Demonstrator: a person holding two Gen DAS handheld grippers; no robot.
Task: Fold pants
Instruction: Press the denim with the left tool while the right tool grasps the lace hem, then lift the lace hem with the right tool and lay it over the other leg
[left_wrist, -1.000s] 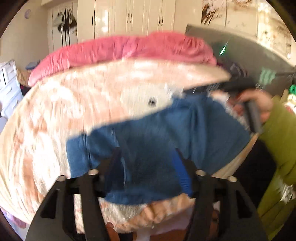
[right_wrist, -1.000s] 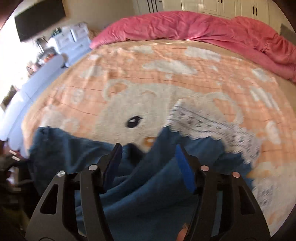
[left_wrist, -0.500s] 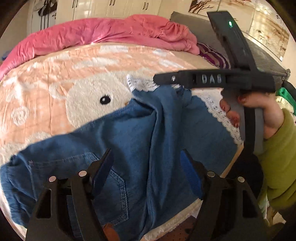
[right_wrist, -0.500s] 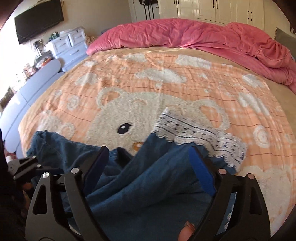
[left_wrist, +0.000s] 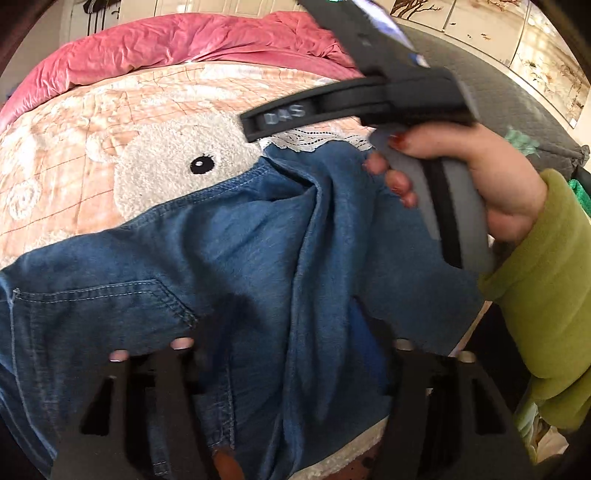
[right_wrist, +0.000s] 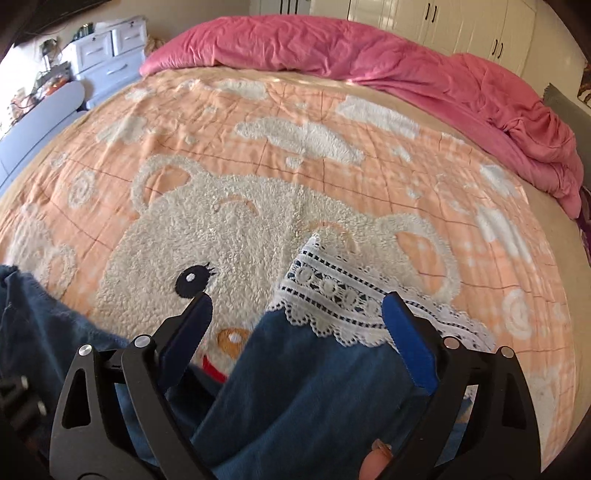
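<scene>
The pants (left_wrist: 236, 258) lie crumpled at the near edge of the bed (right_wrist: 295, 122), not yet folded. The right gripper (right_wrist: 295, 325) has just opened wide over the lace hem (right_wrist: 340, 295), empty. The left gripper (left_wrist: 284, 328) has been closing, half shut around denim; whether it grips I cannot tell

In your right wrist view, the pants (right_wrist: 314, 398) lie on the blanket (right_wrist: 258, 122) at the bottom of the frame, their lace hem (right_wrist: 340, 295) toward centre-right. The duvet (right_wrist: 369, 62) runs along the bed's far edge, top of frame; drawers (right_wrist: 107, 55) stand upper left.
</scene>
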